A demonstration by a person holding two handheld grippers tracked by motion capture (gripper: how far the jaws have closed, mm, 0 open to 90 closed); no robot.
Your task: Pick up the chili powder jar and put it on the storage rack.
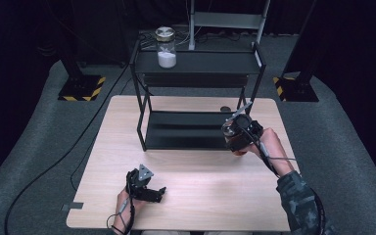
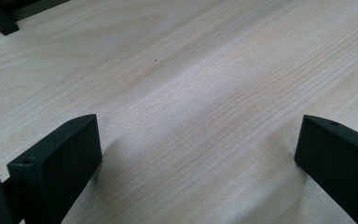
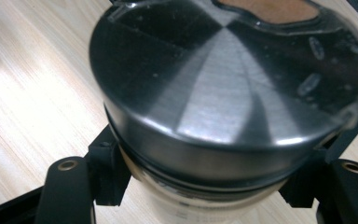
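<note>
Jaws of the right gripper (image 3: pixel 209 186) are clamped on a jar (image 3: pixel 223 116), one jaw on each side of its body just below the lid (image 3: pixel 228 79). Right gripper view: the lid is brushed metal, round, and tilted toward the camera; the pale jar body drops out of frame at the bottom edge. Pale wood grain of the table (image 3: pixel 32 84) shows to the left of the jar.

High view: the right gripper (image 1: pixel 240 134) sits over the right half of the table (image 1: pixel 200 196), with the person's right hand (image 1: pixel 271 147) behind it. The jar (image 1: pixel 235 139) is held in front of the right end of the rack (image 1: pixel 196 93), near the lower shelf (image 1: pixel 186 129). Whether the jar base touches the table cannot be told from this view.

Jaws of the left gripper (image 2: pixel 198 154) stand wide apart with nothing between them. Left gripper view: 2 black pads (image 2: pixel 60 163) frame bare tabletop, and 1 dark foot of the rack (image 2: pixel 2 18) shows in the upper left corner. High view: the left gripper (image 1: pixel 144 186) rests low at the near left of the table, held by the left hand (image 1: pixel 125 200), well apart from the jar.

A 2nd jar (image 1: pixel 166 46), holding white powder and capped with a pale lid, stands on the left part of the upper shelf (image 1: pixel 210 61).
</note>
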